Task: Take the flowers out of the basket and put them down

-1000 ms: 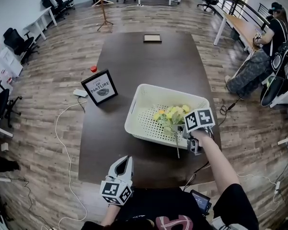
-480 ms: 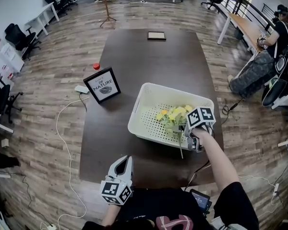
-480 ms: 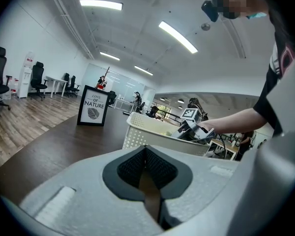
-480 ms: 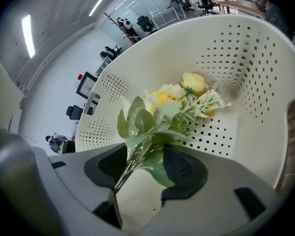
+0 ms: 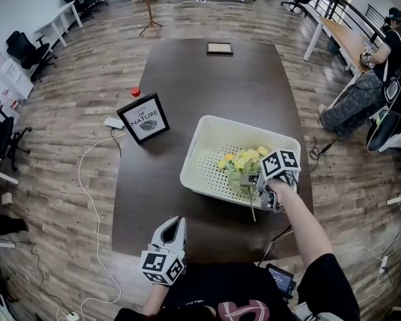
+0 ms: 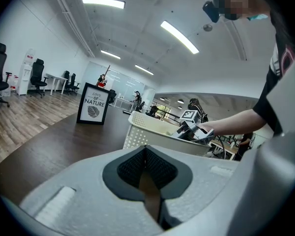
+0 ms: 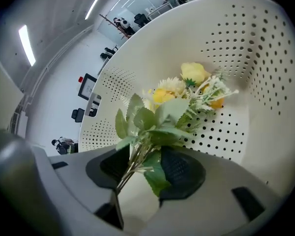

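Standing by the dark counter (image 5: pixel 187 79), with twelve o'clock as its far end from the person, I judge the task barely begun. The flowers (image 5: pixel 244 160), a small yellow bunch with green leaves, lie inside the white perforated basket (image 5: pixel 207 122), which sits toward five o'clock. Their stems run out over its near rim.

The right gripper (image 7: pixel 147 154) reaches down at that rim. Its jaws have just been closing and now stand partly spread, with the stems and a leaf between the pads. I see a gap there, so I read this as no firm pinch yet. The left gripper (image 5: pixel 174 223) hangs at six o'clock, near the person's body, with its jaws pressed together on nothing.

What is left, then, is nearly everything: closing on the stems, lifting the bunch clear, and laying it on the counter.

The counter is otherwise sparse. A framed sign (image 5: pixel 140 120) leans at nine o'clock from the basket, a small red cap (image 5: pixel 134 92) sits at ten, and a flat frame (image 5: pixel 219 48) lies at twelve.

Around it is an open office with a wood plank floor. A cable (image 5: pixel 87 179) trails at nine, office chairs (image 5: pixel 23 52) line the wall at ten, and someone (image 5: pixel 381 52) sits at a desk at two.
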{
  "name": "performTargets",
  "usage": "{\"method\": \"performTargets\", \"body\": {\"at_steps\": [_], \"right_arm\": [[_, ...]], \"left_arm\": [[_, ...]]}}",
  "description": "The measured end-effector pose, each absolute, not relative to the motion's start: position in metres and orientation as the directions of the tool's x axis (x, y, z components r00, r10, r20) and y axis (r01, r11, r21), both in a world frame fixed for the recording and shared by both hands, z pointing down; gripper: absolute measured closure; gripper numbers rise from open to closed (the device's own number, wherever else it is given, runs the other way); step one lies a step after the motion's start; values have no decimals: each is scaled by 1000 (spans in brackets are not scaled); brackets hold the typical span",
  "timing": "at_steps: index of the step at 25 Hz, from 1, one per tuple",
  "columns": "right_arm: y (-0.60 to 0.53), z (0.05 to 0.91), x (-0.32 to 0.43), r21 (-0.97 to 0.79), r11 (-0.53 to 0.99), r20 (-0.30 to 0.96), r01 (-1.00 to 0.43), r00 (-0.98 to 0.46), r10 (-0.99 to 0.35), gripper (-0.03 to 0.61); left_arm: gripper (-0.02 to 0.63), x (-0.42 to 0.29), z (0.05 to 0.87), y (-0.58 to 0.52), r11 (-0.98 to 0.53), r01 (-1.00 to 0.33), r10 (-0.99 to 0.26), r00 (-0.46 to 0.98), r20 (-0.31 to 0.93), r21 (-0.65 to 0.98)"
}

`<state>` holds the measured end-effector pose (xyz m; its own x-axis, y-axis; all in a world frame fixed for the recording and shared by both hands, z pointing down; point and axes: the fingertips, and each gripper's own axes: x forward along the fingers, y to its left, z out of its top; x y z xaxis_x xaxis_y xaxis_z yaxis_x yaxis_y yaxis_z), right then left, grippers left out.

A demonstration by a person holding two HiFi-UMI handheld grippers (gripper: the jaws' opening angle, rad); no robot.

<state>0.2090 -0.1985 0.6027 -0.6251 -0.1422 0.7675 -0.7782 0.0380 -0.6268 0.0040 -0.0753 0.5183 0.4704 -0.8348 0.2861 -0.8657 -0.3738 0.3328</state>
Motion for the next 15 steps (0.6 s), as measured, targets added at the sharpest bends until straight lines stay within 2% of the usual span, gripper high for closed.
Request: {"method": "performTargets", "body": {"at_steps": [8, 12, 15], "right_arm": [[-201, 599, 205, -644, -4, 757, -765, -636, -152, 451], [-204, 601, 210, -627, -30, 771, -778, -615, -166, 511], [-203, 600, 213, -618, -32, 776, -785, -603, -186, 521]], "left_arm": [[604, 4, 516, -77, -375, -863, -832, 474, 288, 338], [604, -1, 518, -77, -369, -870, -835, 465, 295, 328], [604, -6, 520, -73, -361, -874, -837, 458, 301, 325]]}}
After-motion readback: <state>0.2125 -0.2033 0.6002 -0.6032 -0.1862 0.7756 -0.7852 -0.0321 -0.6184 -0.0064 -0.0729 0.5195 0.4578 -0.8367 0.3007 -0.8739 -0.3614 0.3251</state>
